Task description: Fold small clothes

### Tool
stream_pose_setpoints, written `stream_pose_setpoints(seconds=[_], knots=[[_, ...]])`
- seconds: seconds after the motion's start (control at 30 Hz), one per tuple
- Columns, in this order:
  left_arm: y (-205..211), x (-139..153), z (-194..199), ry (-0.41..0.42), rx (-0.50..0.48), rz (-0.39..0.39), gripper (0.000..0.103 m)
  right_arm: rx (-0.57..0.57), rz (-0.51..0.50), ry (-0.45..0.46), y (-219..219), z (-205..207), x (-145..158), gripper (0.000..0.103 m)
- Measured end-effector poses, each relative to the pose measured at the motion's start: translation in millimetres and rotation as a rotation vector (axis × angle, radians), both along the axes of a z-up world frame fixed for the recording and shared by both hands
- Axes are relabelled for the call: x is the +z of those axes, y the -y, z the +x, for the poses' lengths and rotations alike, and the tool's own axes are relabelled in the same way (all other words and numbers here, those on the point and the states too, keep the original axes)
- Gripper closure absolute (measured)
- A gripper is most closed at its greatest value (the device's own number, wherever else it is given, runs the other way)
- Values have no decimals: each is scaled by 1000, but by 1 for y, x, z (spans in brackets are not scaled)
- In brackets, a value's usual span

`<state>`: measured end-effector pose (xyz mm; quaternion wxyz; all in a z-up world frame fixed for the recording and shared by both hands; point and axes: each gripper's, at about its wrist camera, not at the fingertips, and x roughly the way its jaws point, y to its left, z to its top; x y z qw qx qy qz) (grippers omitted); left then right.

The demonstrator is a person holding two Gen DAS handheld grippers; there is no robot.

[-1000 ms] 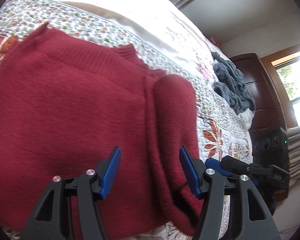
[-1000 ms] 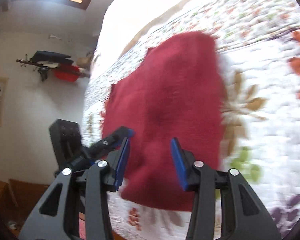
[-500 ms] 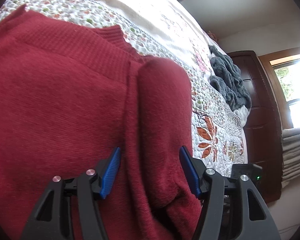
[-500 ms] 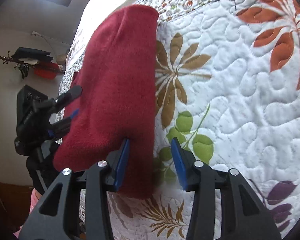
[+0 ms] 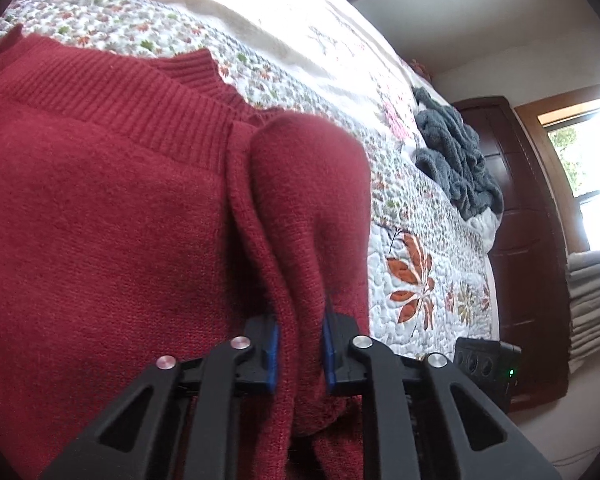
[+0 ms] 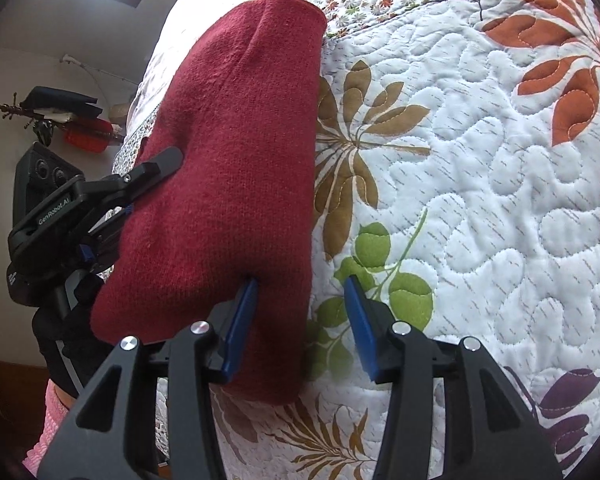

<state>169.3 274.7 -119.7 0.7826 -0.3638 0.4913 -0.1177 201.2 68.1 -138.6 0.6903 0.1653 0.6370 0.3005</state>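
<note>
A red knit sweater (image 5: 100,220) lies on the quilted bed, its ribbed hem toward the far side. In the left wrist view a side fold of it rises in a ridge, and my left gripper (image 5: 301,356) is shut on that ridge. From the right wrist view the sweater (image 6: 228,160) is a long red mass. My right gripper (image 6: 302,280) is open at the sweater's near right edge, which lies between the fingers, and the left blue pad (image 6: 242,316) touches the knit. The left gripper (image 6: 140,188) clamps the far left side.
The white quilt (image 6: 480,208) with leaf patterns spreads to the right of the sweater. A grey blanket (image 5: 456,160) is bunched at the bed's far edge beside a dark wooden cabinet (image 5: 516,220). A sleeve and pink cloth (image 6: 48,412) show at lower left.
The left gripper has gone from open to shut on the sweater's side fold. The right gripper swung from over the sweater to its right edge and stayed open.
</note>
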Motion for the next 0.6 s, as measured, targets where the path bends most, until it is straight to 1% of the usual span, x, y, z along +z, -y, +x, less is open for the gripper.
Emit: stream_pose_setpoints(seconds=[0.07, 0.13, 0.2, 0.3, 0.4, 0.43, 0.6], knots=[[0, 9, -5, 34, 27, 14, 89, -12, 10, 4, 3, -1, 5, 55], [-3, 18, -11, 66, 44, 7, 89, -28, 36, 14, 9, -3, 12, 55], [-10, 26, -15, 89, 59, 0, 89, -36, 38, 32, 13, -4, 20, 55], [-22, 41, -21, 127, 72, 17, 89, -34, 49, 42, 14, -7, 29, 55], [-42, 54, -27, 148, 75, 47, 89, -17, 47, 54, 9, -12, 34, 55], [-48, 57, -28, 163, 72, 39, 89, -13, 47, 54, 7, -12, 36, 55], [-90, 70, -39, 173, 110, 102, 89, 12, 54, 45, -9, -20, 34, 55]])
